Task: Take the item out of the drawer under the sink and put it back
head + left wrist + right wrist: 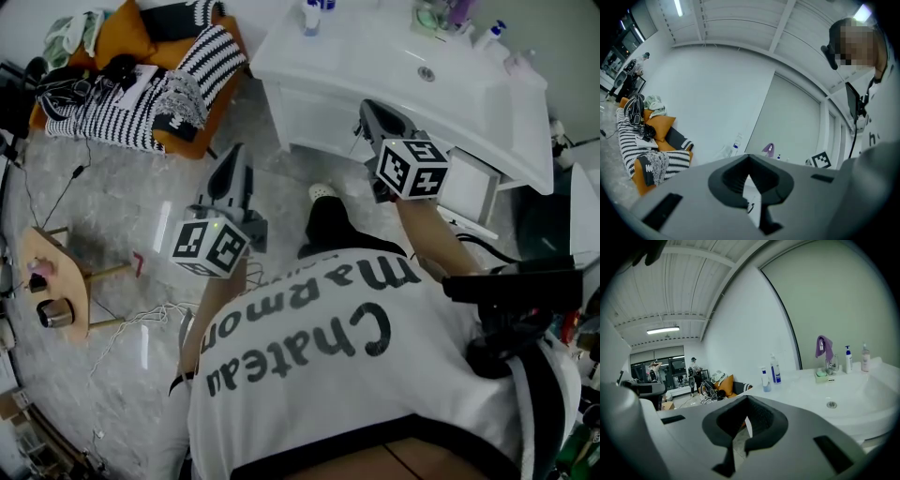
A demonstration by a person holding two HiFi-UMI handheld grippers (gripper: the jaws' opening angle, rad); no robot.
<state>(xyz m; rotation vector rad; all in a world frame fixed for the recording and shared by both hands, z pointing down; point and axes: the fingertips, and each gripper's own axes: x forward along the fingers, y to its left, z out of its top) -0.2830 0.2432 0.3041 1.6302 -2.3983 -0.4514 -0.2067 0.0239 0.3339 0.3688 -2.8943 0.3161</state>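
The white sink (pixel 375 56) stands on a white cabinet (pixel 319 117) at the top of the head view. No item from a drawer shows in any view. My right gripper (pixel 367 105) is shut and empty, its tips just in front of the cabinet under the basin's edge. In the right gripper view its jaws (pixel 746 398) meet, with the basin (pixel 848 394) beyond them. My left gripper (pixel 234 155) hangs over the floor, left of the cabinet, shut with nothing held. Its tips (pixel 749 157) touch in the left gripper view.
An orange sofa with striped blankets (pixel 159 84) is at the upper left. A small wooden table (pixel 70 300) with a cup (pixel 54 312) stands at the left edge, and cables lie on the floor. Bottles (pixel 775 369) and a purple cloth (pixel 823 347) are on the sink.
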